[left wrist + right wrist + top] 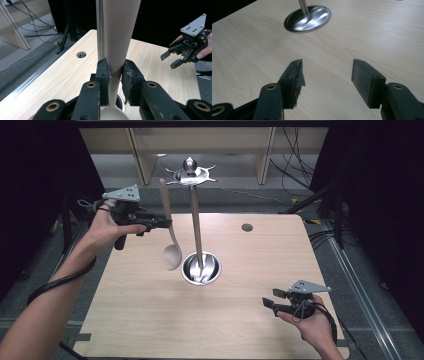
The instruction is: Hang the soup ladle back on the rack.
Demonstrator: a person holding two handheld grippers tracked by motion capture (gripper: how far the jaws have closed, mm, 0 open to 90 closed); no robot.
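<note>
while the right gripper [274, 299] rests open above the table [150, 310], the left gripper [169, 224] clamps a spoon [171, 255] beside the stand [200, 268].

Beige spoon [171, 251], shiny silver stand [200, 268], pale wood-grain table [150, 310], black grippers with grey plates

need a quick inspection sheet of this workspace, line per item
surface: light wood table, round hole near the far edge
job's things: beige spoon held upright in the air, bowl down; metal stand with a round base and a hooked top
clutter: nothing seen
tongs: left tongs shut on the spoon's handle; right tongs open, above the near right corner
cables: black cable trails from the left tongs; loose cables on the floor
surroundings: grey floor, wooden furniture legs beyond the table
</note>
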